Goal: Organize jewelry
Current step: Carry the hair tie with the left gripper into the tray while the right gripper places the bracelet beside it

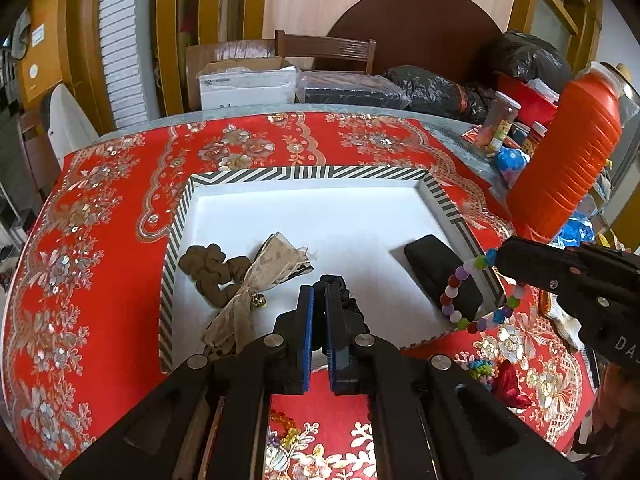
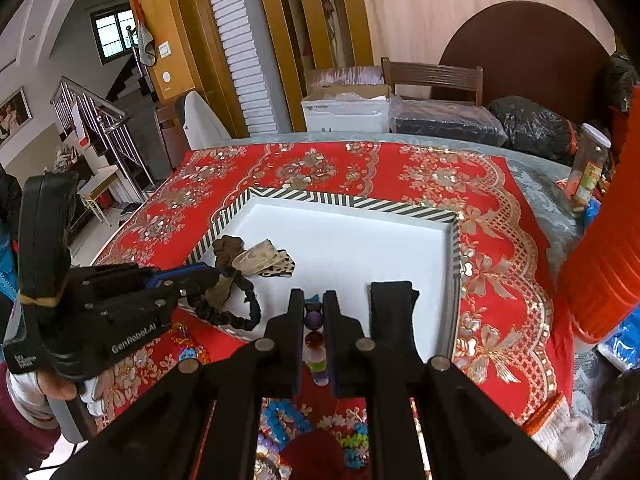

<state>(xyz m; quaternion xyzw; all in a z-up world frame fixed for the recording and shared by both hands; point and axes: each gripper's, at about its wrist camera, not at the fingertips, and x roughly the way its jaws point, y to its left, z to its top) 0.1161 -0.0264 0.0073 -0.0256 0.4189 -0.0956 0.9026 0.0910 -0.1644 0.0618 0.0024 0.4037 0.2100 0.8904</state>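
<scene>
A white tray with a striped rim [image 1: 304, 172] [image 2: 352, 202] lies on the red cloth. My left gripper [image 1: 318, 300] [image 2: 208, 276] is shut on a black scrunchie [image 1: 344, 300] [image 2: 236, 312], held over the tray's near edge. My right gripper [image 2: 312, 308] [image 1: 494, 258] is shut on a multicoloured bead bracelet [image 1: 464, 300] [image 2: 314, 340] that hangs beside the tray's right rim. In the tray lie a brown scrunchie with a lace bow [image 1: 236, 276] [image 2: 248, 258] and a black case [image 1: 440, 272] [image 2: 394, 304].
More bead jewelry [image 1: 482, 368] [image 2: 288, 420] lies on the cloth near the front edge. A big orange thread spool [image 1: 568, 152] and jars [image 1: 500, 120] stand at the right. Boxes and black bags sit behind the table.
</scene>
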